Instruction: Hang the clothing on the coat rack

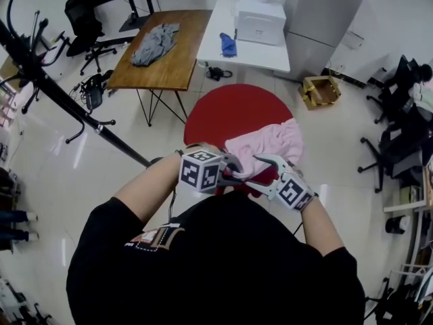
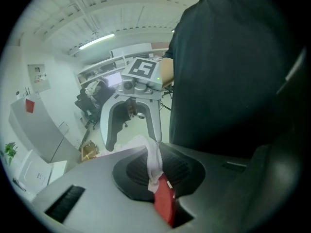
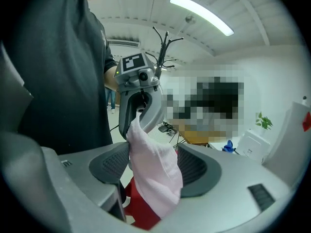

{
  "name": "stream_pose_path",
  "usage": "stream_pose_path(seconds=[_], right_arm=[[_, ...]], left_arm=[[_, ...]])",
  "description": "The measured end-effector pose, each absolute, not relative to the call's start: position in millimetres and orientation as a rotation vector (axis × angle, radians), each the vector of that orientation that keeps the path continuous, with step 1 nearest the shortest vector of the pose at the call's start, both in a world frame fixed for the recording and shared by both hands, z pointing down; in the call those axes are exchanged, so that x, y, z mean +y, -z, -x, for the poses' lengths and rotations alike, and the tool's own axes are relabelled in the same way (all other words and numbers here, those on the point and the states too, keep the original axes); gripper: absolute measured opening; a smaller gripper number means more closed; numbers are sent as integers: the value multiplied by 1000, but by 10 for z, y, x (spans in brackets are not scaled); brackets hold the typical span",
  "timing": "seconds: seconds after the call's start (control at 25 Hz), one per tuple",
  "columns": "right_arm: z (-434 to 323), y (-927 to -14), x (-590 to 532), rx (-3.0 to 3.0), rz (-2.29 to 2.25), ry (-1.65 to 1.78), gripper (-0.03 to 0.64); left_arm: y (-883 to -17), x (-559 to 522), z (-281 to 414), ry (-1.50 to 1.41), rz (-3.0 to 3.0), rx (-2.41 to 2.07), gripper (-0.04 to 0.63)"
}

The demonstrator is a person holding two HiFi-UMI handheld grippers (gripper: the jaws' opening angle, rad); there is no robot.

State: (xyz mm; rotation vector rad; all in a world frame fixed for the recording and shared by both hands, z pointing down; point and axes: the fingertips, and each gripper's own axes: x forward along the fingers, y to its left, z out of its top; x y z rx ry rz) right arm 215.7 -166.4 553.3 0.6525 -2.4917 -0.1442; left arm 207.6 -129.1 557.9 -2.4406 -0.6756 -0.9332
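both grippers sit close together at the centre of the head view, just above the black-shirted torso that fills six o'clock. the left gripper (image 1: pixel 233 171) has its fingers pressed together on a fold of the pink clothing (image 1: pixel 270 144). its own view shows a pale strip pinched in the seam, plus a red scrap beside it that i can't identify. the right gripper (image 1: pixel 260 171) has its fingers wide apart; the pink cloth hangs down between them from the left fingers, and i see neither pad pressing it. the rest of the garment lies bunched at the five o'clock edge of the round red stool (image 1: pixel 230 110), partly hidden behind the grippers. the coat rack (image 1: pixel 61 93) stands well apart at ten o'clock, its top cut off by the frame and its foot lost behind an arm. a grey garment (image 1: pixel 154 42) lies on the wooden desk (image 1: pixel 176 66) at eleven o'clock.
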Motion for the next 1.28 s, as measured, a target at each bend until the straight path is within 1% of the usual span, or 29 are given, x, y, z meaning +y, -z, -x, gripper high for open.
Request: stream_pose_path(seconds=[0.16,0.28,0.32,0.36,0.44,0.48,0.52,0.72,0.76,0.84,0.96,1.08,1.12,1.16,1.28], right_arm=[[-2089,-5676,-1604,-2446,-561,186,316],[-2064,-5821,-1518,-2389,-500,213,314],[-2059,-5844,-1499,-2377,-495,225,303],[-2056,-5843,-1492,-2374,-502,239,261],[-2061,-5767,-1506,-2384,-540,257,89],[-2073,-5727,-1519,-2390,-550,264,42],[-2095,-5704,-1531,-2398,-552,272,27],[-2227,-5539,-1568,-2453,-595,249,23],[-2243,-5493,-1574,-2459,-612,240,21],[-2288,-5432,-1592,-2475,-642,226,21],[-2359,-5355,-1622,-2505,-684,204,21],[-2391,-5218,-1673,-2539,-735,183,20],[-2400,-5158,-1696,-2549,-757,175,20],[-2407,-5097,-1721,-2560,-779,166,20],[-2412,-4929,-1793,-2574,-837,155,20]], left_arm=[[-5630,-1231,-2050,963,2416,-703,20],[-5538,-1169,-2082,915,2474,-712,20],[-5510,-1152,-2092,901,2489,-714,20],[-5499,-1145,-2094,893,2497,-713,20],[-5499,-1175,-2093,884,2521,-692,20],[-5487,-1209,-2095,871,2552,-670,20],[-5464,-1249,-2101,849,2597,-644,20],[-5353,-1421,-2139,704,2840,-523,33],[-5365,-1436,-2135,694,2859,-515,53],[-5405,-1442,-2113,685,2893,-515,119],[-5428,-1464,-2112,628,2974,-476,157],[-5542,-1506,-2176,605,2996,-378,164],[-5595,-1524,-2200,607,2998,-337,186],[-5635,-1549,-2225,601,3009,-287,191],[-5666,-1646,-2302,549,3041,-95,191]])
